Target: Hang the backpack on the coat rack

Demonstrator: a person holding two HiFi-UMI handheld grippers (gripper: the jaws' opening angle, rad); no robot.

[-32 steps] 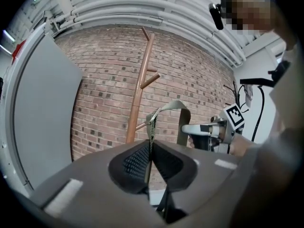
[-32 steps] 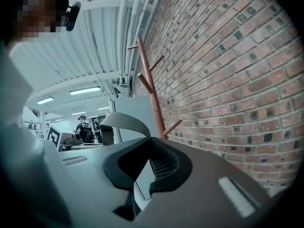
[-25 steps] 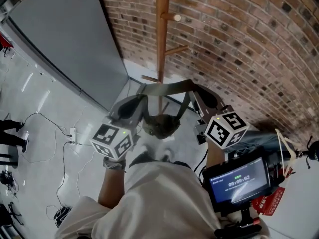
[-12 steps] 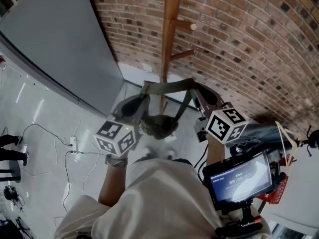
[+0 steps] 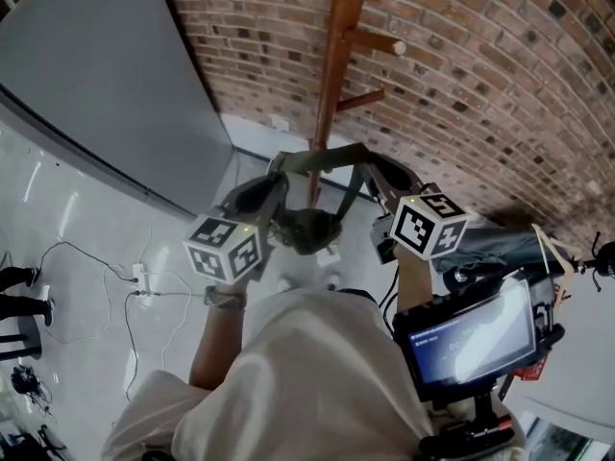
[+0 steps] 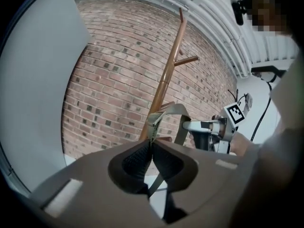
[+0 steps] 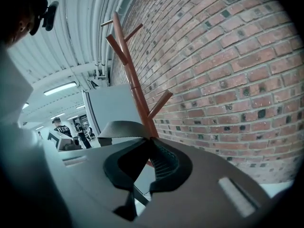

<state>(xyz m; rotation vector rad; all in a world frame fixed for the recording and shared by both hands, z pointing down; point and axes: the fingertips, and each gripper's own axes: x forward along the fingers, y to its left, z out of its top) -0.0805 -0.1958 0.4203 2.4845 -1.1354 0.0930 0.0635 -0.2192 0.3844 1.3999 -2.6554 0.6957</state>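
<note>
The wooden coat rack stands against the brick wall, with one peg high on its right and another lower. A grey-green backpack strap stretches level between my two grippers, right in front of the pole. The dark backpack body hangs under it. My left gripper is shut on the strap's left end, my right gripper on its right end. In the gripper views, the pole rises just beyond the strap.
A grey partition stands left of the rack and the brick wall is behind it. Cables and a power strip lie on the pale floor at the left. A screen is mounted at my chest. People stand far off.
Both grippers have carried the strap forward, nearer to the pole, and a little lower. The strap now sits right against the pole under the lower peg.
</note>
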